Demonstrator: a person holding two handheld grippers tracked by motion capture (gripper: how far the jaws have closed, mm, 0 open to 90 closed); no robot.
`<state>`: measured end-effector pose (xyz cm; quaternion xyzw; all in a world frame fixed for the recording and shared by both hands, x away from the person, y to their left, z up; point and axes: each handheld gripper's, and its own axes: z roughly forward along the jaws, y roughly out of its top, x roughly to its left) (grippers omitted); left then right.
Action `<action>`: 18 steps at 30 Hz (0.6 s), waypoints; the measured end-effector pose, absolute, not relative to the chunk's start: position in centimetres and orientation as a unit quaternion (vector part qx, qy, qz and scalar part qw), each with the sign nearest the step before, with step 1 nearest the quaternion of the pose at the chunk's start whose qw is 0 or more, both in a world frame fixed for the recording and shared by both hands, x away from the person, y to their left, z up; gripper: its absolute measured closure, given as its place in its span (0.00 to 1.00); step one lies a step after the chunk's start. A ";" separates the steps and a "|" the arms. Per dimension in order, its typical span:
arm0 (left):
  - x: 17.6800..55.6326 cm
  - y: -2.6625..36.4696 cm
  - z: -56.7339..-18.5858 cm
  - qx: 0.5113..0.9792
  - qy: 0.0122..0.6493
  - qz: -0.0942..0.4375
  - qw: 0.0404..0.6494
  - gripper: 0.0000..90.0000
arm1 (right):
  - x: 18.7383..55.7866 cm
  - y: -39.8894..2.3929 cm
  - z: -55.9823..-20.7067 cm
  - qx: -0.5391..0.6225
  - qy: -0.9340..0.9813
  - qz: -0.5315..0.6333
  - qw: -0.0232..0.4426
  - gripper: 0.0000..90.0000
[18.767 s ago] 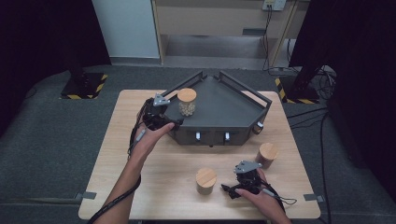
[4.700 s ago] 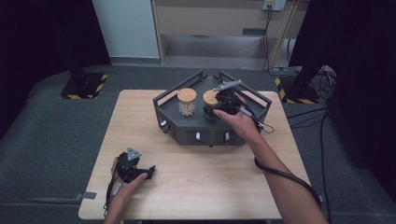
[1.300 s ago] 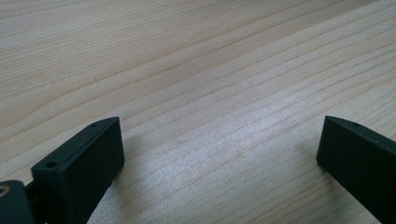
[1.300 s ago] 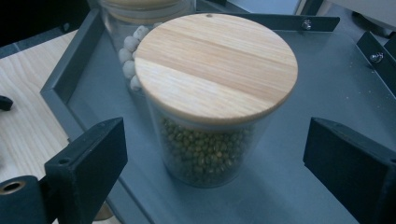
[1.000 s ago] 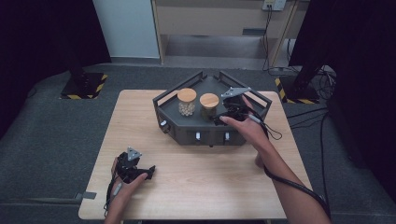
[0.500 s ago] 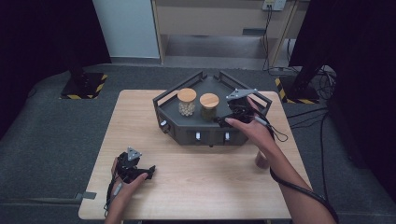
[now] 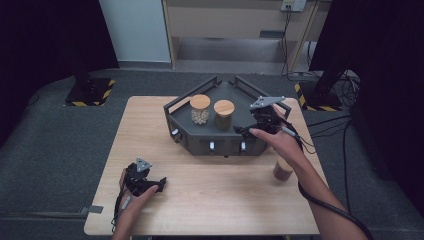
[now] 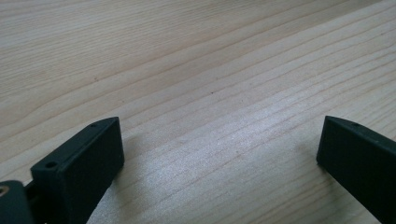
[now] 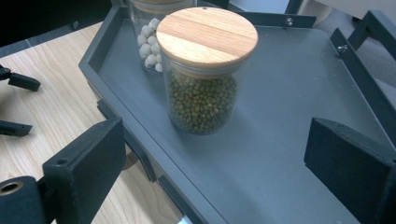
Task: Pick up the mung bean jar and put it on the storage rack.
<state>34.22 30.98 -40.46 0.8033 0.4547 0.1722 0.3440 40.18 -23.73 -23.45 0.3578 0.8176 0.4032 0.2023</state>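
The landmark here is the dark grey tray that stands at the far middle of the tabletop. Inside it stand two glass jars with wooden lids: the jar of green beans and, just beside it toward the tray's left corner, the jar of white beans. They stand close together, but I cannot tell if they touch. Both are upright.

The right gripper hovers over the right part of the tray, and its fingers are spread wide with nothing between them; the green jar stands a little ahead of them, free. A third jar, with brown content, stands on the tabletop just to the right of the tray's front, partly hidden by the person's right forearm. The left gripper rests on the tabletop well apart from the tray, toward its front left, with its fingers also apart and empty over bare wood.

I judge that two jars are placed and the brown one is the next to fetch. The risk is in the way there: the forearm passes directly above the brown jar, so a low sweep of the arm or the trailing cable could knock it over or push it off the edge. Also, a careless pull back could bump the green jar against the white one.
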 end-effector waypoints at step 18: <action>34.2 31.0 -40.5 0.803 0.455 0.172 0.344 0.00 | 37.8 -26.7 -23.1 0.361 0.814 0.405 0.207 0.05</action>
